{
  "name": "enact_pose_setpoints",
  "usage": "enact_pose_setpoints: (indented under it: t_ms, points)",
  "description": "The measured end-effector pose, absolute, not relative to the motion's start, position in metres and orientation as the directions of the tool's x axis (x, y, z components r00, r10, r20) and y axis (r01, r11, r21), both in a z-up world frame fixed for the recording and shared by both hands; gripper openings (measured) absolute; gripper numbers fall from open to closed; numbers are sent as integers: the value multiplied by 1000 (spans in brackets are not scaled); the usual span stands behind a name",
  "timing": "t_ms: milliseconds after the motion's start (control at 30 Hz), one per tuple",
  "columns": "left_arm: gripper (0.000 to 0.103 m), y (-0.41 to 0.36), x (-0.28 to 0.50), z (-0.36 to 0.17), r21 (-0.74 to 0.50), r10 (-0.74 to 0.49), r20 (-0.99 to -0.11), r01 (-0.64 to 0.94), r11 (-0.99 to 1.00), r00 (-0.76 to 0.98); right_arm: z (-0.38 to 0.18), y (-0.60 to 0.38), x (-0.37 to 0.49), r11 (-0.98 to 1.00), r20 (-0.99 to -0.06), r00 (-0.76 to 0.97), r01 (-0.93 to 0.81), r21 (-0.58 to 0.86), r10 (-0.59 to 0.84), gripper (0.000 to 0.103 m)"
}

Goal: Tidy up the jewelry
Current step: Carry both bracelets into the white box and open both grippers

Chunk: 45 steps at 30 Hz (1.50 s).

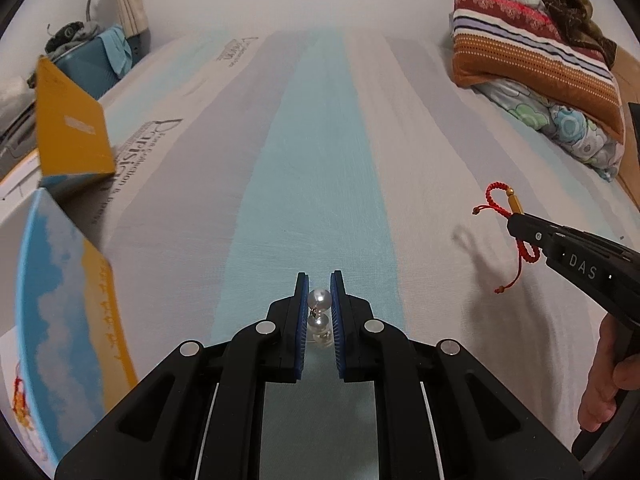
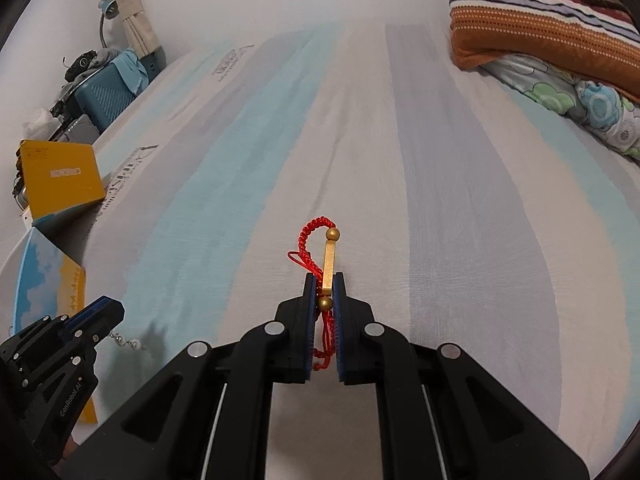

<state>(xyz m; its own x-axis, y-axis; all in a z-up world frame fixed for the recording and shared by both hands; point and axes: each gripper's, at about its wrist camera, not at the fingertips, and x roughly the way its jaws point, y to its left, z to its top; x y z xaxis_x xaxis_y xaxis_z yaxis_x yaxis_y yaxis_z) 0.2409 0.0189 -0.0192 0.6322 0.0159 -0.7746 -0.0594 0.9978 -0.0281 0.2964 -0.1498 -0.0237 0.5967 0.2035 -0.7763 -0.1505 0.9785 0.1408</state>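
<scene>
Left tongs (image 1: 319, 280) pinch a pearl earring (image 1: 319, 299); right tongs (image 2: 324, 280) clamp a red braided bracelet (image 2: 326, 258) above the striped bedsheet (image 2: 440, 200).

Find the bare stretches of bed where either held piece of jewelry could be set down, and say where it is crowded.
Free: the striped sheet ahead of both grippers, between the yellow box and the pillows. Crowded: the left edge, with the yellow box and the blue box.

Soft, even indoor light, fairly bright. The bed sheet (image 1: 320, 160) washes out pale toward 12 o'clock. A faint shadow (image 1: 466, 240) falls there. Fisheye bending curves the edges, with dark corners and slight blur.
</scene>
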Motion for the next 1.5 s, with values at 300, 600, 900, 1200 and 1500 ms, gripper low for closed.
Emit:
enact_pose_setpoints:
  t_ms: [300,600,900,1200,1500]
  points:
    - [11,42,213,12,-17,70,-748,-125,992,660,6,-131,271,981,-752,632,-158,108,185,7]
    - [11,72,175,52,-18,118,-714,-186,982,690,38,-100,242,973,-724,654,-197,119,221,7]
    - [11,119,132,77,-17,176,-685,-257,966,707,64,-48,212,957,-702,663,-271,98,260,7]
    - [11,186,91,81,-9,253,-683,-354,935,685,84,24,181,923,-678,659,-378,74,325,7]
    - [11,258,51,76,-4,329,-698,-463,886,636,93,101,152,869,-673,625,-493,54,396,7]
